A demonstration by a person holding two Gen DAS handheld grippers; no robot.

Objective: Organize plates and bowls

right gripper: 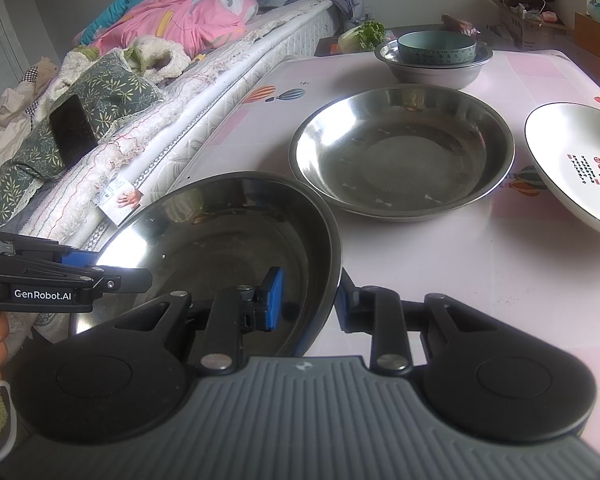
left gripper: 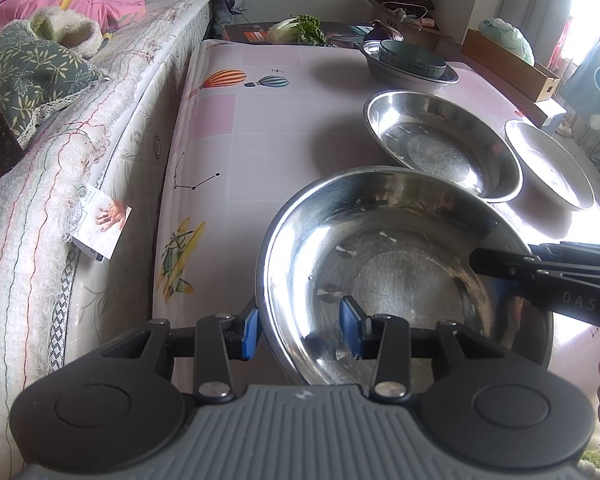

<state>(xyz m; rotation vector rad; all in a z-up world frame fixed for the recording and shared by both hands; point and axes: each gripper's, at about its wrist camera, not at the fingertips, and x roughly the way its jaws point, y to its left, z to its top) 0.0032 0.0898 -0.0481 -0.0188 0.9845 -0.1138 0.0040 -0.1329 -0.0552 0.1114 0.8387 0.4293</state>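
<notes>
A steel plate (left gripper: 400, 264) is nearest me, held by both grippers. My left gripper (left gripper: 298, 330) straddles its left rim, one blue pad outside and one inside, with a gap to the rim on both sides. My right gripper (right gripper: 308, 300) straddles its right rim (right gripper: 332, 240) the same way and shows in the left wrist view (left gripper: 540, 276). A second steel plate (right gripper: 400, 152) lies behind it. A white printed plate (right gripper: 580, 168) lies to the right. At the back a teal bowl (right gripper: 436, 48) sits inside a steel bowl (right gripper: 432, 66).
The table (right gripper: 440, 260) has a pink patterned cloth. A bed with quilts (right gripper: 172, 12) runs along the left edge. Vegetables (right gripper: 364, 34) and cardboard boxes (left gripper: 508, 64) stand at the back and right.
</notes>
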